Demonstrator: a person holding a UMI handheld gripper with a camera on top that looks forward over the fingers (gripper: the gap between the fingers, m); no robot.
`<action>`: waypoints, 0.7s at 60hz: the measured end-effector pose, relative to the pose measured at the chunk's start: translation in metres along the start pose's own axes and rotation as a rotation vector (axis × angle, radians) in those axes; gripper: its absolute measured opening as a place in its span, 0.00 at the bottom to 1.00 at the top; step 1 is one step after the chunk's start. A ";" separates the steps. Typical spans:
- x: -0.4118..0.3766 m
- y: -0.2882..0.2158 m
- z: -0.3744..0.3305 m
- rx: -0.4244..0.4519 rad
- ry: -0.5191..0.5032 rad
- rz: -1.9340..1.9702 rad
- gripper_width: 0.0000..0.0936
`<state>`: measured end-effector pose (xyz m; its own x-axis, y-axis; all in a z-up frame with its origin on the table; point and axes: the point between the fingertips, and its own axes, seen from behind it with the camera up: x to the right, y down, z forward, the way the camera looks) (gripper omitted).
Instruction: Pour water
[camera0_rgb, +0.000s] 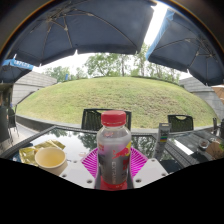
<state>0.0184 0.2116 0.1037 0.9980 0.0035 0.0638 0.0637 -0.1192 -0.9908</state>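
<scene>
From my end the lower part of the bottle (113, 150) is cut off below, so I cannot see its base or what it rests on. The claw (113, 165) shows only as two magenta pads (91, 162) peeking out either side of the bottle; the finger bodies are mostly hidden in the dark below. The bottle stands upright, its long axis vertical, red cap (114, 118) on top, with a label and pinkish liquid inside. It sits squarely between the pads, close in, and the pads look pressed against its sides, though I cannot make out the contact well enough to swear to it; I read the claw as clamped on the bottle. Beyond the fingers lies a glass counter (70, 137) full of reflections. On it, off to the left of the bottle, stands a pale cup (50, 157) with an open mouth, and just behind it some yellowish, crumpled items (33, 150) I cannot identify. To the right of the bottle there is a small upright greyish object (163, 136), too small to name. Dark chairs (92, 119) stand at the counter's far side, a grassy mound (110, 98) rises behind them, and dark umbrellas (80, 28) spread overhead.
</scene>
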 end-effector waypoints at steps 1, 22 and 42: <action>-0.002 0.004 0.002 -0.010 -0.006 0.003 0.39; 0.002 0.020 0.005 -0.041 -0.019 0.095 0.48; -0.012 -0.008 -0.054 -0.068 -0.083 0.065 0.89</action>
<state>0.0057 0.1590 0.1172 0.9970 0.0758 -0.0130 0.0016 -0.1893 -0.9819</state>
